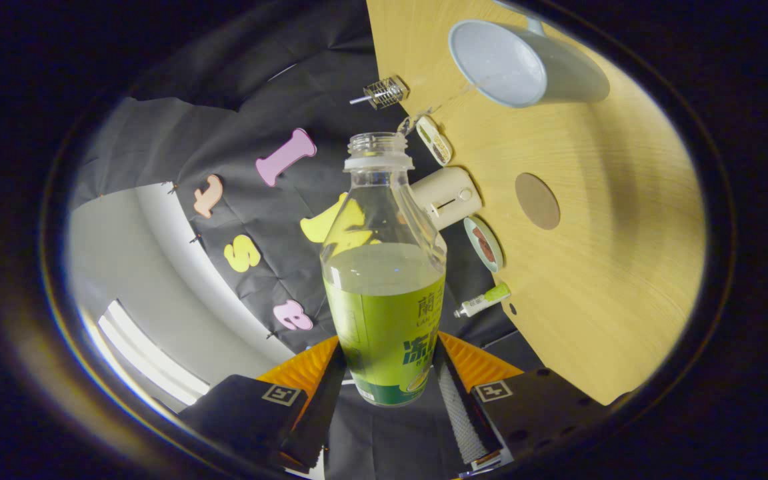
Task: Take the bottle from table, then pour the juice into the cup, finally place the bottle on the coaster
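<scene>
My gripper (389,373) is shut on an uncapped clear bottle (384,267) with a green label; both fingers press on its lower body. The bottle holds pale juice up to about its shoulder. The view is rolled hard, so the wooden table (611,280) stands like a wall beside the bottle. A pale blue cup (511,63) with a handle stands on that table beyond the bottle's mouth, its open rim toward me. A thin stream of liquid (447,103) runs from the bottle's mouth toward the cup. A round brown coaster (537,201) lies on the table between the cup and the fingers.
Along the table's back edge stand a cream appliance (447,195), a small dish (484,244), a small flat packet (435,140), a wire-mesh item (384,92) and a green-and-white tube (484,301). Black cloth wall behind the bottle.
</scene>
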